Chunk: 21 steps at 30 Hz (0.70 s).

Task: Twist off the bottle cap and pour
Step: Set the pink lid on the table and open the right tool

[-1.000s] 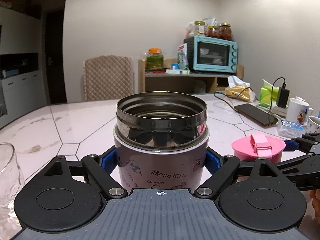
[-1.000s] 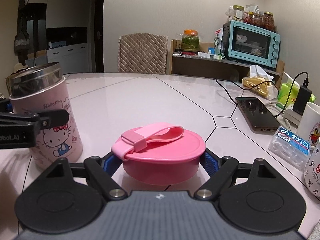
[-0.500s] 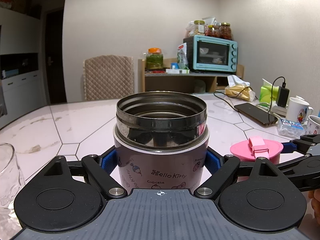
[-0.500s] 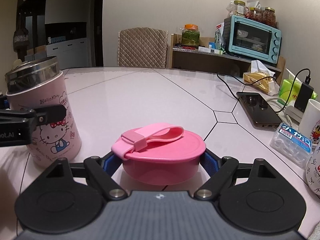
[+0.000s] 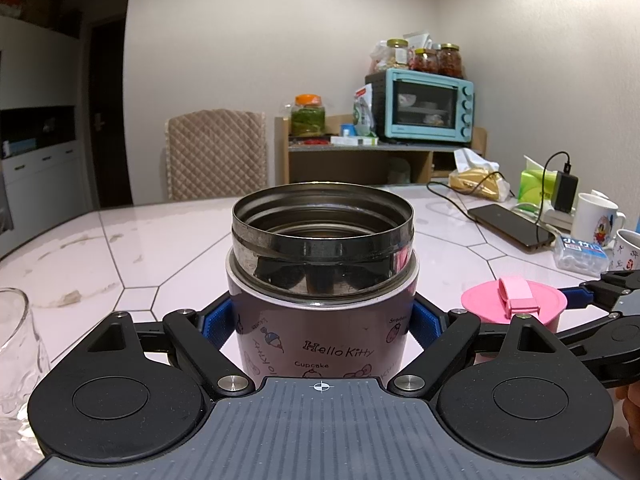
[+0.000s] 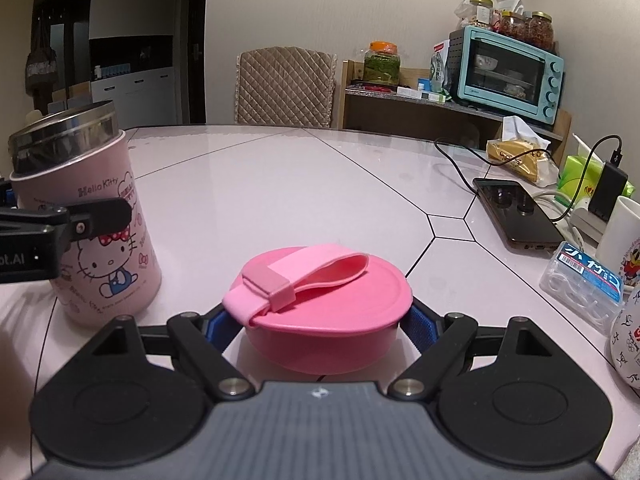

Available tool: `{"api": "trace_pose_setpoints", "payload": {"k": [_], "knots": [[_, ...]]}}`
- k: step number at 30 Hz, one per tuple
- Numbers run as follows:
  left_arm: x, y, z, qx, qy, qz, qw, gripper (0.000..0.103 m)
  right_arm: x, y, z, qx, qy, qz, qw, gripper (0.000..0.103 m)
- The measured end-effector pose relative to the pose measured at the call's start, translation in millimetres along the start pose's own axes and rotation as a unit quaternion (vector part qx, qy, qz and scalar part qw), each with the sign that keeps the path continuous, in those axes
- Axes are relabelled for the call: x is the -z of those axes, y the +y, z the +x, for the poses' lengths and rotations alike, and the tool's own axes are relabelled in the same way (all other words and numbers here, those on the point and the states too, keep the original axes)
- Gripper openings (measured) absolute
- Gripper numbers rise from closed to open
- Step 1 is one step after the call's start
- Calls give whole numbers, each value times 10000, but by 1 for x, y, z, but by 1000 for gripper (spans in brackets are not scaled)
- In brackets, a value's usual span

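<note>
Now I hold both pieces apart.
My left gripper clamps the pink steel-rimmed Hello Kitty jar; my right gripper pinches its glossy pink strap-handled cap; only the left view shows the clear glass.

Bottle: wide pink Hello Kitty flask with a steel neck, upright on the desk; mouth open, cap off; interior dark, contents cannot be told; clamped at both sides by the blue pads of the left tool.
Cap: round pink lid with a paler pink strap looped across its top; lies right of the bottle, apart from it; gripped at both sides by the right tool; whether it touches the desk cannot be told.
</note>
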<state>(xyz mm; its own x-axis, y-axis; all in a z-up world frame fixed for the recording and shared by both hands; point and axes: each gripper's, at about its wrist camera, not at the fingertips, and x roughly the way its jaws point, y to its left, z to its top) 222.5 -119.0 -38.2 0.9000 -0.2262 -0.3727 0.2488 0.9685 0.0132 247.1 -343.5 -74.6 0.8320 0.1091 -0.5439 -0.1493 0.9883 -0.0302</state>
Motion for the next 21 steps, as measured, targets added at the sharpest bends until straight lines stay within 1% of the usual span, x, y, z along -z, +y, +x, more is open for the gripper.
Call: {"api": "trace_pose_setpoints", "payload": {"k": [5,11,13,16,18,21], "knots": [[0,3,0,5,0,-1,10000,90,-1,1,0,13,49,-39,10000,88],[-2,8,0,11,0,2,10000,90,-1,3,0,28,107,-87,9999,98],[-2,9,0,13,0,3,10000,90,-1,4,0,33,127,-102,9999,99],[0,-3,0,0,-7,5,10000,90,-2,5,0,38,153,-124,9998,101],[0,-3,0,1,-5,2,10000,90,1,1,3,11,132,-122,9998,103],[0,-2,1,9,34,10,10000,91,2,0,0,-38,89,-81,9999,103]]}}
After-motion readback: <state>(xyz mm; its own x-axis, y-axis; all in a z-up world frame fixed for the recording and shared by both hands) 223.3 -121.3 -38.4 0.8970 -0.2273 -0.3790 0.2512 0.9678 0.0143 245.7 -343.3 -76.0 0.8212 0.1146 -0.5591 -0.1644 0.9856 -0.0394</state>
